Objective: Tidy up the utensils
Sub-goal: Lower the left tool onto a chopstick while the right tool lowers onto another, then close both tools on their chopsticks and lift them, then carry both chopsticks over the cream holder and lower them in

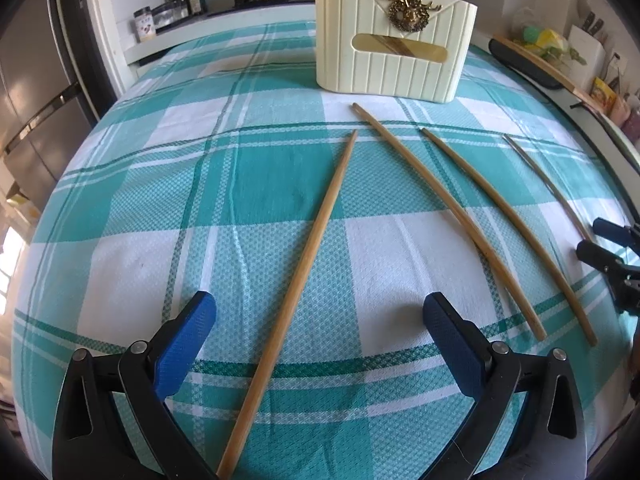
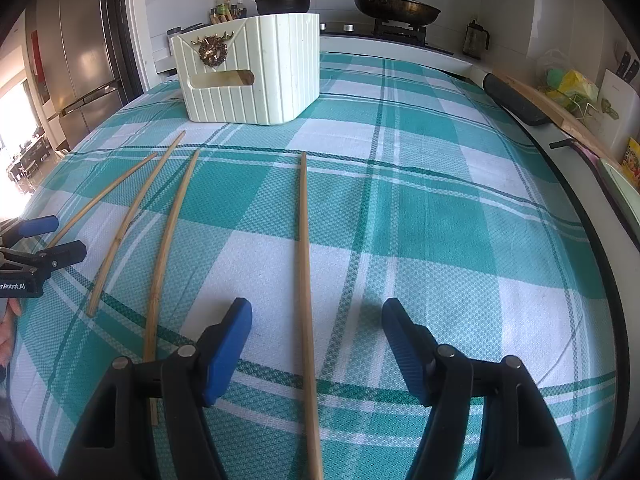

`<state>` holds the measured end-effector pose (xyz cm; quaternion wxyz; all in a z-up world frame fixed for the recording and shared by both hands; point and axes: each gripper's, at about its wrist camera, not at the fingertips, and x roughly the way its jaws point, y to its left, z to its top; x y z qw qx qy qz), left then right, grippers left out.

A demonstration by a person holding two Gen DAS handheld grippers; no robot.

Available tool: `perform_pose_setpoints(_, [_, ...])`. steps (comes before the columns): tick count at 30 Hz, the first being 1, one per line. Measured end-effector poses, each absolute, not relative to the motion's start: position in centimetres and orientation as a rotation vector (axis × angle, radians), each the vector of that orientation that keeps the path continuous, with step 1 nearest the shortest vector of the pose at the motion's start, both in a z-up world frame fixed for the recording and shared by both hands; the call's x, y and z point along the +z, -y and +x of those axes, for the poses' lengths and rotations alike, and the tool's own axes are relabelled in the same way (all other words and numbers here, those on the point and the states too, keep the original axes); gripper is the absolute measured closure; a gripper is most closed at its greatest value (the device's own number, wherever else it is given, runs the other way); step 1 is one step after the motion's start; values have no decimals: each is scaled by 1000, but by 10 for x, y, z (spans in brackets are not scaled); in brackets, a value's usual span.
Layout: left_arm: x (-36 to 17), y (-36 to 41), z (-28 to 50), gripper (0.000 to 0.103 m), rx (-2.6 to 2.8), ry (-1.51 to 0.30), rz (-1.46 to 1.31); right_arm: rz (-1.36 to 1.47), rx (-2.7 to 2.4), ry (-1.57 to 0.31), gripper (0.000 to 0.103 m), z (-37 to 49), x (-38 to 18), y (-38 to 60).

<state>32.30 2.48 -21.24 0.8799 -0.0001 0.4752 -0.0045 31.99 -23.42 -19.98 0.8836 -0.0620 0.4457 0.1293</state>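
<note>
Four long, thin wooden chopsticks [image 1: 448,216] lie loose and fanned on a teal-and-white checked tablecloth [image 1: 160,208], before a cream ribbed holder [image 1: 394,40]. Left gripper [image 1: 320,336] and right gripper [image 2: 316,334] both stand spread wide, empty; one chopstick lies on the cloth between each pair of jaws, unpinched.
</note>
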Motion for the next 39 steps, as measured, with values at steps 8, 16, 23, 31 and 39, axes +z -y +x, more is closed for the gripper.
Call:
perform_pose_setpoints(8, [-206, -31, 330, 1, -163, -1114, 94, -179, 330, -998, 22, 321, -200, 233])
perform_pose_setpoints(16, [-195, -29, 372, 14, -221, -1134, 246, -270, 400, -1153, 36, 361, -196, 223])
perform_pose_setpoints(23, [-201, -27, 409, 68, -253, -1160, 147, -212, 351, -1161, 75, 426, -196, 204])
perform_pose_setpoints(31, [-176, -37, 397, 98, -246, -1071, 76, -158, 344, -1057, 98, 421, -167, 194])
perform_pose_setpoints(39, [-94, -70, 332, 98, -287, -829, -63, -105, 395, -828, 97, 358, -83, 211])
